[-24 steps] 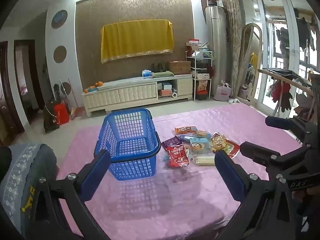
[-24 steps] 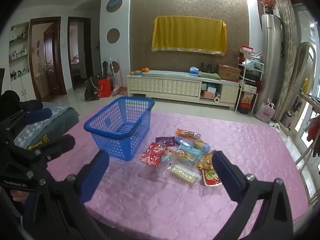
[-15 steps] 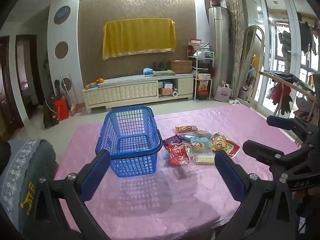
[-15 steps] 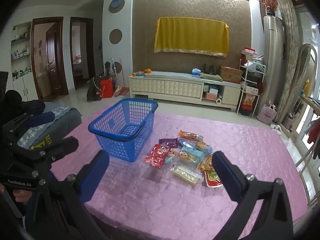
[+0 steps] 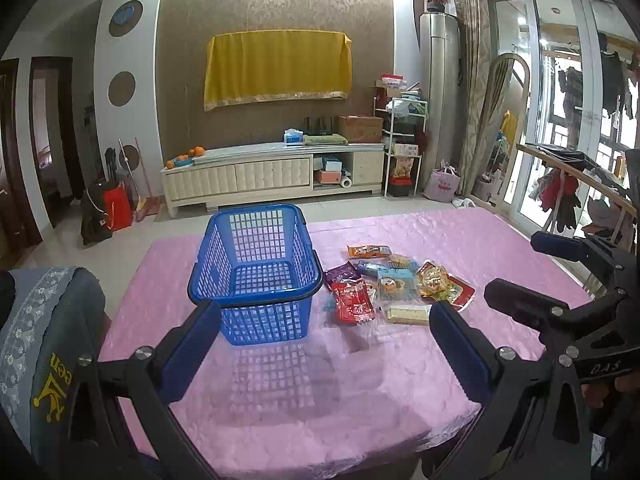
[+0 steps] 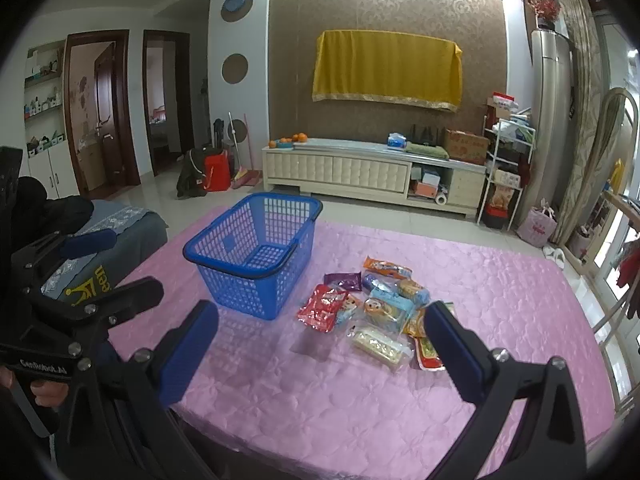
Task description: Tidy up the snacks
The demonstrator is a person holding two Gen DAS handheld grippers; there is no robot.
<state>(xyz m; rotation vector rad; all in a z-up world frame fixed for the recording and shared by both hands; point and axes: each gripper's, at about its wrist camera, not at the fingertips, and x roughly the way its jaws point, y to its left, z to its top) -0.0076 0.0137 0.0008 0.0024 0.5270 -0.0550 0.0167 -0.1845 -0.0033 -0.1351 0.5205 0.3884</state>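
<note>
- Both views have drawn a little nearer the blue basket [image 5: 256, 276] since the earlier frames, so the basket and the snack packets [image 5: 394, 284] sit slightly lower and closer; nothing on the bench has shifted
- Blue basket: rigid plastic lattice with square holes, a thick rolled rim and a dark handle folded along its near edge; it stands upright and holds nothing
- Snack packets lie in a loose overlapping heap just right of the basket, apart from it; glossy crinkled wrappers, a red one [image 6: 322, 307] nearest the basket, a purple one [image 5: 341, 274], an orange one [image 6: 386, 267] at the far side, a clear pack of pale biscuits [image 6: 378, 344] at the near side
- Bench [image 5: 460, 240] beneath the basket wears a pink quilted cloth with a faint sheen
- Left hand-held gripper [image 5: 326, 344] hangs before the basket, jaws spread wide, grasping nothing; right hand-held gripper [image 6: 322, 354], near the heap, likewise wide apart and unladen
</note>
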